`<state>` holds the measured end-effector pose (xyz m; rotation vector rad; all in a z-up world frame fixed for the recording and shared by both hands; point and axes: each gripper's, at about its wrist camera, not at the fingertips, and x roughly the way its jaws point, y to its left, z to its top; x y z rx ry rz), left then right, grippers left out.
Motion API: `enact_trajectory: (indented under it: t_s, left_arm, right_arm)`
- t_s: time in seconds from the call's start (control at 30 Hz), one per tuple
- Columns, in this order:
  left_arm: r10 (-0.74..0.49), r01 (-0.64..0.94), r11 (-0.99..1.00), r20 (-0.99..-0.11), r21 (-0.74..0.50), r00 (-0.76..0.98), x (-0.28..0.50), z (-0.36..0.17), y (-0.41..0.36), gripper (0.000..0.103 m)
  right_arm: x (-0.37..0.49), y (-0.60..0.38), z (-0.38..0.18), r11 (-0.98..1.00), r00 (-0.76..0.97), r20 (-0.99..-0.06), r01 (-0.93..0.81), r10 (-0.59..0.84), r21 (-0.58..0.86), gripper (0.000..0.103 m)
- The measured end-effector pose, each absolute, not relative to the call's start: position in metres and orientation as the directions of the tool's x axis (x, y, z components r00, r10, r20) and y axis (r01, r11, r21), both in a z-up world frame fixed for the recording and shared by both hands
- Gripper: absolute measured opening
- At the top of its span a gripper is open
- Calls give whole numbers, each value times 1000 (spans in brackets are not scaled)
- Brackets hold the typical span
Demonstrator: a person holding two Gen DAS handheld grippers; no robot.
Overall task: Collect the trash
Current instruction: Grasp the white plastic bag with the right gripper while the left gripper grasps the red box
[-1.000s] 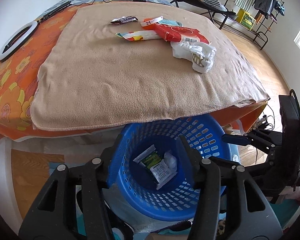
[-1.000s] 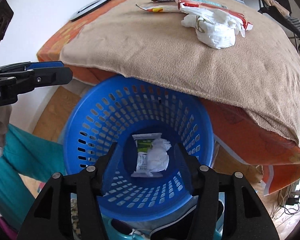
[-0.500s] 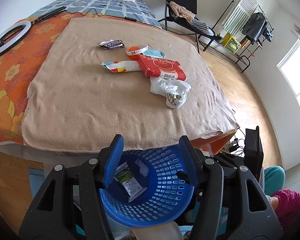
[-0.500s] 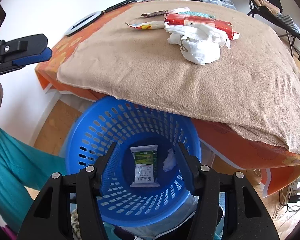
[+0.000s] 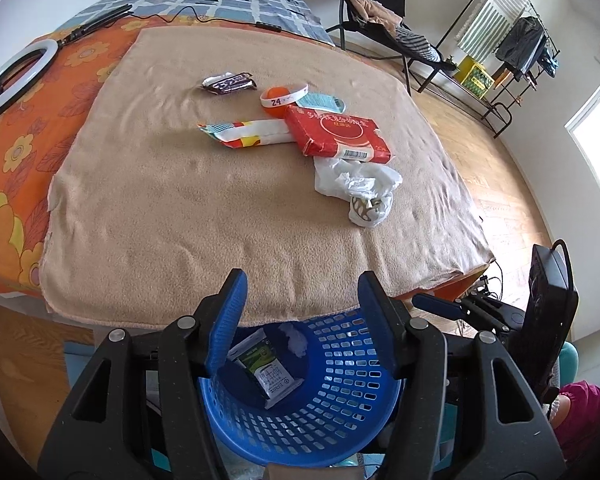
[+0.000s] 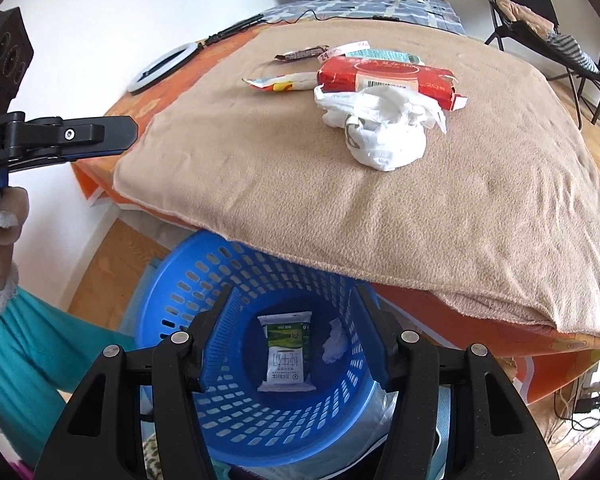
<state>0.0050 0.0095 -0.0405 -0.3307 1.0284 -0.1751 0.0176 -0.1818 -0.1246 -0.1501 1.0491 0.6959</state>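
A green-and-white packet point(image 6: 286, 350) and a crumpled tissue point(image 6: 334, 342) lie at the bottom of the blue basket point(image 6: 180, 296), directly below the right gripper point(image 6: 292, 336), whose jaws stand apart and empty. The left gripper point(image 5: 300, 322) is likewise open with nothing between its jaws. Beyond both, on the tan blanket point(image 5: 172, 208), sit a white plastic bag point(image 5: 360, 188), a red carton point(image 5: 336, 136) and several wrappers.

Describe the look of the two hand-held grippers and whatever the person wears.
Both the left hand-held gripper and the right hand-held gripper are black frames with silver screws and ribbed blue finger pads. White lettering marks the left one's side. Teal trousers show below.
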Motion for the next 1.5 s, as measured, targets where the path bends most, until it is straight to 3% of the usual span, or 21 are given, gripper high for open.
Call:
enact_trajectory:
  t_s: [0.37, 0.47, 0.57, 0.67, 0.8, 1.5]
  left_arm:
    - [-323, 21, 932, -801, -363, 504, 47, -34, -5, 59]
    - [-322, -2, 927, -799, -375, 508, 61, -33, -4, 70]
    - [-331, -26, 917, -795, -398, 508, 78, -33, -1, 71]
    - [-334, -48, 910, -797, -412, 503, 98, -36, 2, 72]
    - [-375, -85, 882, -798, -464, 473, 126, -49, 5, 72]
    - [-499, -244, 746, -764, -619, 409, 202, -113, 5, 71]
  right_arm:
    - [61, -194, -109, 812, 352, -824, -546, 444, 204, 56]
    - [73, -195, -106, 814, 365, -819, -545, 444, 199, 56]
    - [84, -194, -105, 812, 362, -814, -543, 454, 211, 57]
    - [96, -195, -104, 816, 369, -807, -534, 460, 221, 76]
    - [110, -194, -101, 818, 396, -790, -533, 468, 217, 82]
    - [157, -175, -129, 824, 359, -802, -501, 477, 265, 82]
